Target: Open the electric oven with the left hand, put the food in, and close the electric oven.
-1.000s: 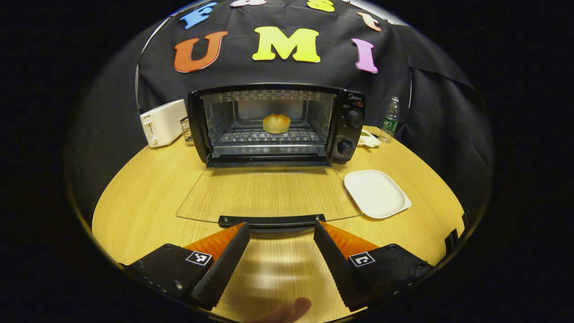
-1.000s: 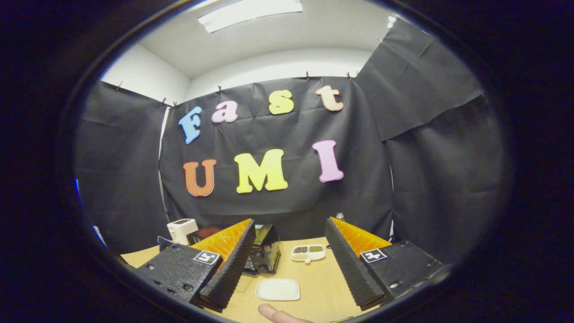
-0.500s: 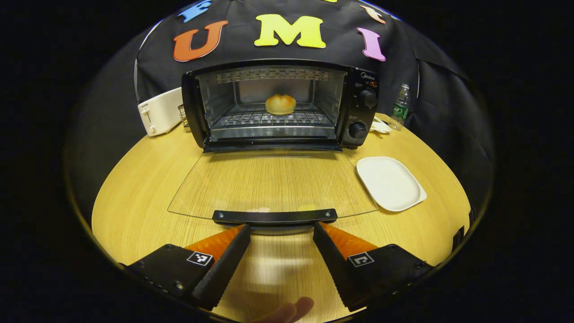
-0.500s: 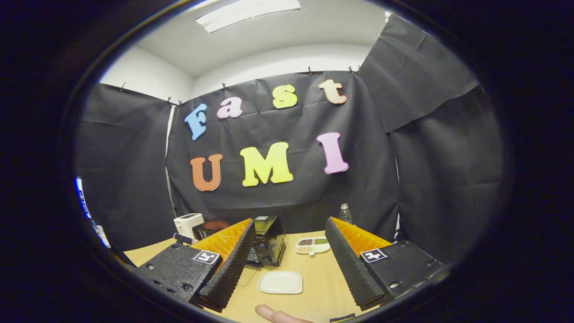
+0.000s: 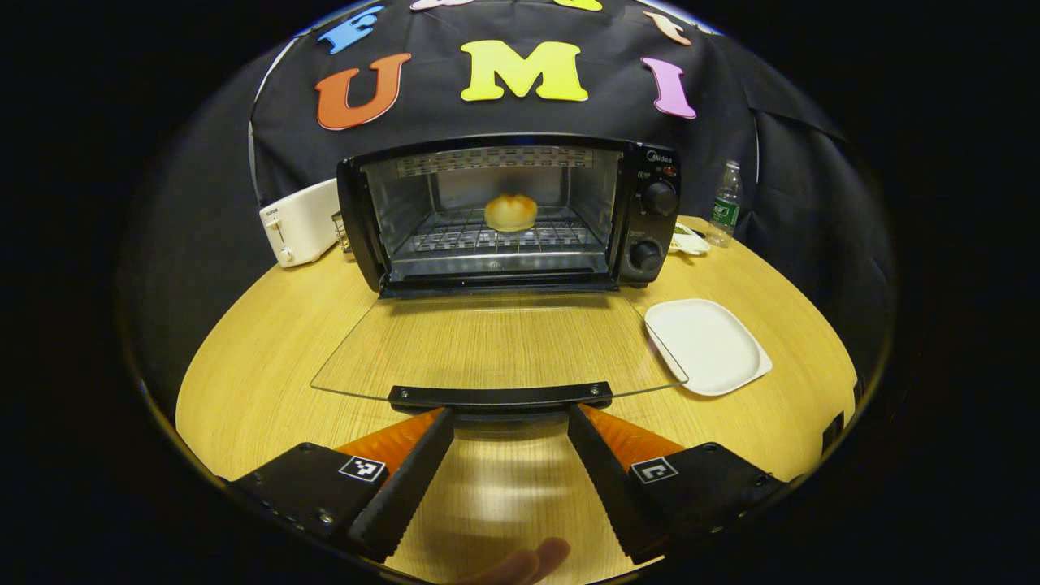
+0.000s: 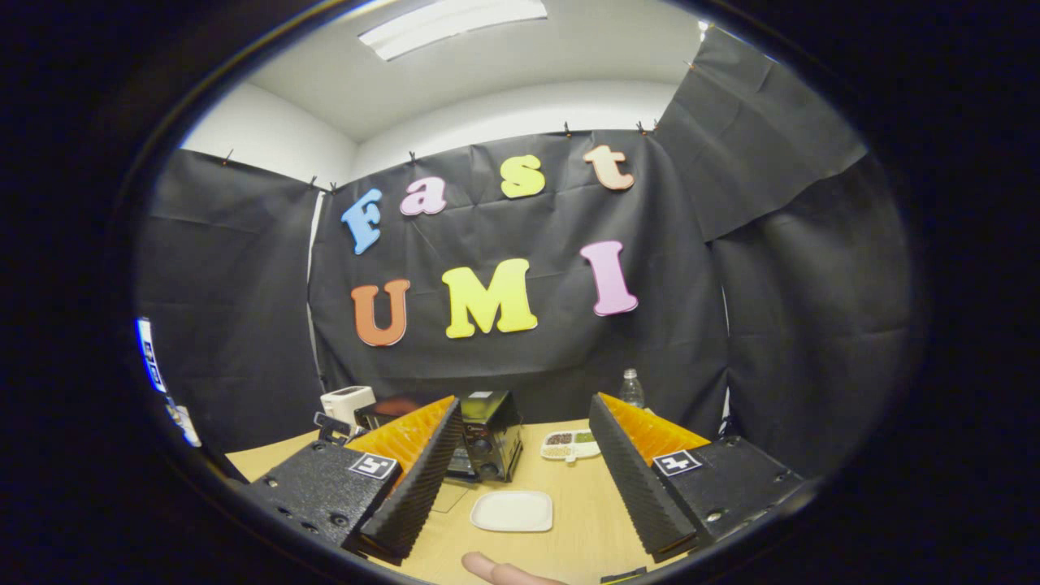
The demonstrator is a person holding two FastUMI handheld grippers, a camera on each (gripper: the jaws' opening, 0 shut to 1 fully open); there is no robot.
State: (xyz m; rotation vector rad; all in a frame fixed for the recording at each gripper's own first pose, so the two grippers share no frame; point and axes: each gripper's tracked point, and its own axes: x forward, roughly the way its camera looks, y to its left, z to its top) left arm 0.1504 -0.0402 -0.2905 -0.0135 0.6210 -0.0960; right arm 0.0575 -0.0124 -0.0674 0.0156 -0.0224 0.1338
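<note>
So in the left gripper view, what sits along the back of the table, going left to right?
White toaster → electric oven with the bun on its rack → small dish → water bottle.

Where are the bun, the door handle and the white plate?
bun (image 5: 510, 213), left gripper view, on its top.
door handle (image 5: 500, 396), left gripper view, middle of the bar.
white plate (image 5: 705, 347), left gripper view, its flat centre.
</note>
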